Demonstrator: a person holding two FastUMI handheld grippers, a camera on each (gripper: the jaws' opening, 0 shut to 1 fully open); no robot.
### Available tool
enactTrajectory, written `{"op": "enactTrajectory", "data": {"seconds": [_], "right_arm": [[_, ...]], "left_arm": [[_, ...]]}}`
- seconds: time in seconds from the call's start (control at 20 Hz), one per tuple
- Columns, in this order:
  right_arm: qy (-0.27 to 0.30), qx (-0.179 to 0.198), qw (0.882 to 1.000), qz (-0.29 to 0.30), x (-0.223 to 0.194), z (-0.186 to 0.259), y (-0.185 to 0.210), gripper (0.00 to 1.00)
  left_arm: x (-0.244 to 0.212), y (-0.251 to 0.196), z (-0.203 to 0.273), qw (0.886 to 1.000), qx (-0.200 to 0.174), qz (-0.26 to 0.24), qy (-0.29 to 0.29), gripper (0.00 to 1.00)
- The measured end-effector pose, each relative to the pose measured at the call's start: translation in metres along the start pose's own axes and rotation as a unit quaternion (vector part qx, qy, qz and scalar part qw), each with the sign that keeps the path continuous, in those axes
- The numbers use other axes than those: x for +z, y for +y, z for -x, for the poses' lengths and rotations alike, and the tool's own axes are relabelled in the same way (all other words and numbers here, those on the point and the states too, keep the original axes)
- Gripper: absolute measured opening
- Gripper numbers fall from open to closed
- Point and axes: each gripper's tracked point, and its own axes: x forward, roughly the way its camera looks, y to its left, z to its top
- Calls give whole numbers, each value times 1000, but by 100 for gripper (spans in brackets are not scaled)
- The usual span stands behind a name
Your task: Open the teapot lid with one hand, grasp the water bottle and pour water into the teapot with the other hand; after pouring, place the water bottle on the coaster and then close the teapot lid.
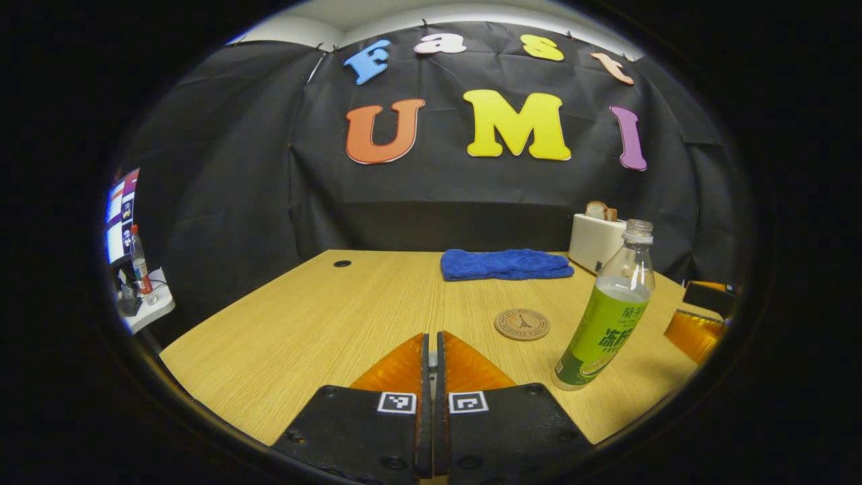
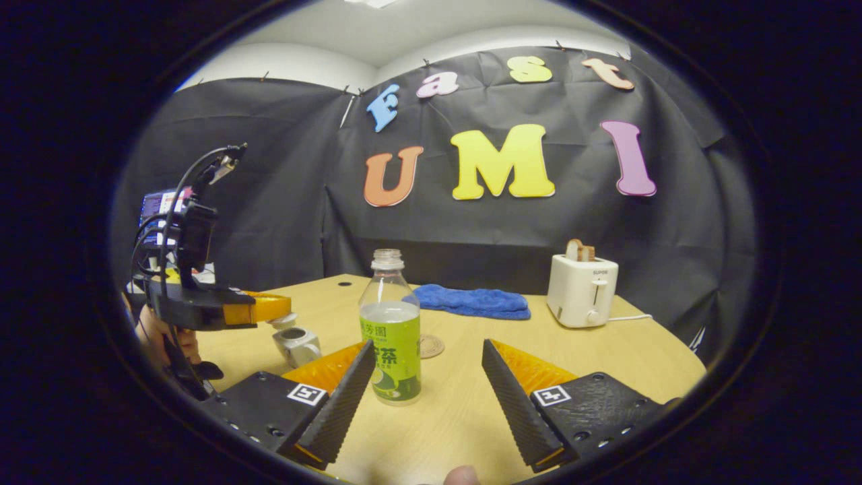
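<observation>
Water bottle (image 2: pixel 392 328) stands capless, approx half full, near coaster (image 2: pixel 431 346): light, thin-walled, spills if squeezed; grip at label. Right gripper (image 2: pixel 425 384) fingers spread wide; left gripper (image 1: pixel 432 357) fingers closed on nothing.

A clear plastic water bottle (image 1: pixel 609 310) with a green label is being seen standing upright on the wooden surface (image 1: pixel 323 323), uncapped and holding water up to its shoulder. A round, tan coaster (image 1: pixel 522 324) is lying flat just beside the bottle, bare and not touched by it. In the right gripper view, a small white teapot (image 2: pixel 297 344) is being shown to the left of the bottle (image 2: pixel 392 330), its top open, with the coaster (image 2: pixel 431 347) behind the bottle.
</observation>
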Motion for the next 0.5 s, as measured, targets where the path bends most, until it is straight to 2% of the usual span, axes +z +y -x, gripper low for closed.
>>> {"op": "enactTrajectory", "data": {"seconds": [0.15, 0.4, 0.5], "right_arm": [[11, 25, 1000, -11, -6, -14, 21, 95], [20, 9, 1000, -10, -9, -43, 29, 98], [24, 5, 1000, -12, -10, -55, 30, 96]], "left_arm": [[10, 0, 11, 1000, -11, 12, -11, 4], [21, 12, 26, 999, -6, 17, -27, 4], [25, 17, 30, 999, -5, 25, -30, 4]]}}
